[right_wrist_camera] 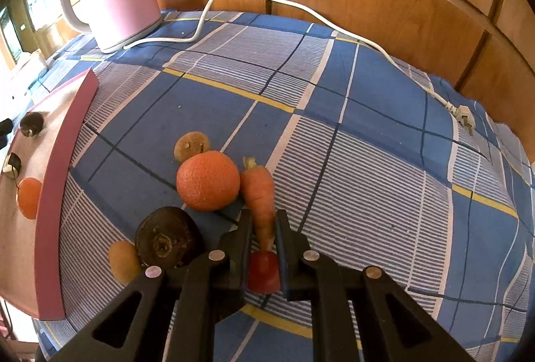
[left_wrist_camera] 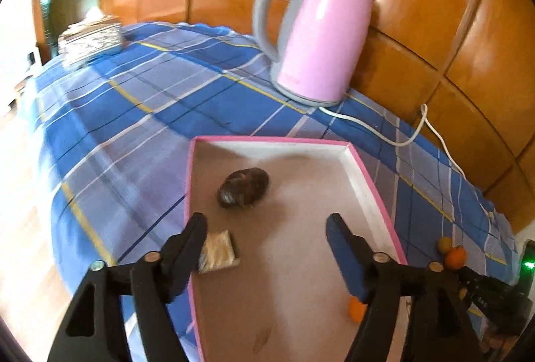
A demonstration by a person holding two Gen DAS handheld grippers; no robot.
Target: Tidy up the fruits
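A pink-rimmed tray (left_wrist_camera: 367, 181) lies on the checked cloth; it holds a dark brown fruit (left_wrist_camera: 243, 188), a yellowish wrapped block (left_wrist_camera: 219, 251) and a small orange (left_wrist_camera: 356, 310). My left gripper (left_wrist_camera: 265, 225) hangs open and empty over the tray. In the right wrist view my right gripper (right_wrist_camera: 263, 220) is closed around the thin end of a carrot (right_wrist_camera: 259, 195) lying on the cloth. Beside it lie a big orange (right_wrist_camera: 207, 181), a dark round fruit (right_wrist_camera: 167, 238), a tan fruit (right_wrist_camera: 192, 145), a yellowish one (right_wrist_camera: 123, 261) and a red one (right_wrist_camera: 264, 271). The tray's edge (right_wrist_camera: 63, 181) shows at left.
A pink electric kettle (left_wrist_camera: 317, 37) stands at the back by the wooden wall, its white cord (right_wrist_camera: 301, 11) and plug (right_wrist_camera: 466, 114) trailing across the cloth. A stack of papers (left_wrist_camera: 90, 39) sits at the far left corner. The table edge drops off at left.
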